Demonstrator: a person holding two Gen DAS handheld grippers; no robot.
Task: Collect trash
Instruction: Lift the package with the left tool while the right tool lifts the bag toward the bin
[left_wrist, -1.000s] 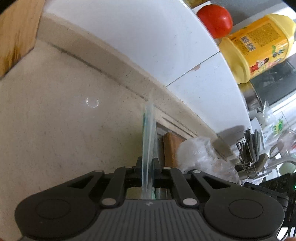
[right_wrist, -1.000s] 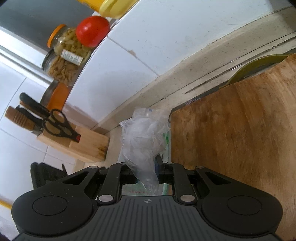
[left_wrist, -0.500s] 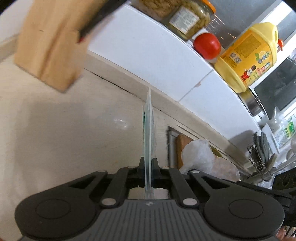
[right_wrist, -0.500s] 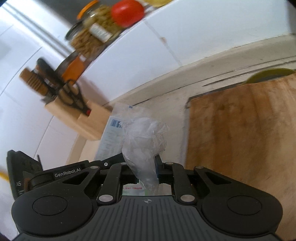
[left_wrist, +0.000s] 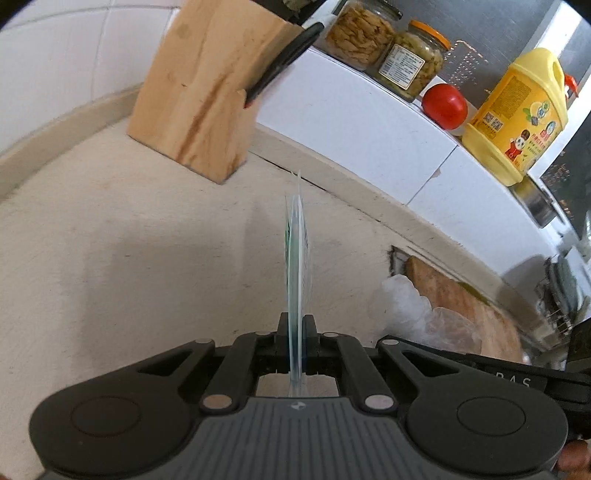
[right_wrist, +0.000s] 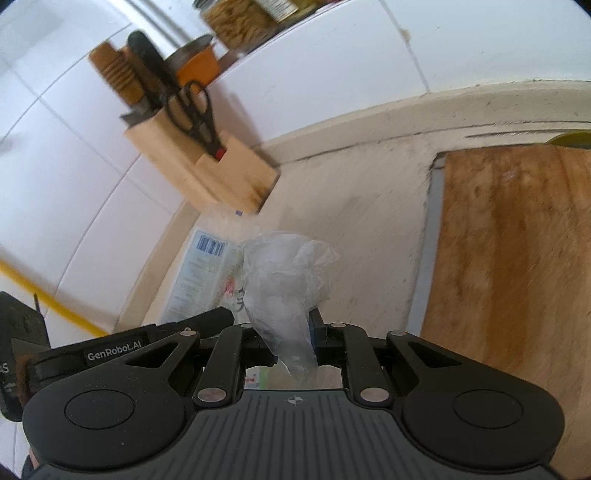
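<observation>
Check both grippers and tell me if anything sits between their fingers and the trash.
Nothing visible does. The left gripper is already shut on a flat printed wrapper, held edge-on. The right gripper is clamped on a crumpled clear plastic bag. No bin is in view.

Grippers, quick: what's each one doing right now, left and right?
Left gripper: shut on a flat printed wrapper, held edge-on.
Right gripper: shut on a crumpled clear plastic bag.
</observation>
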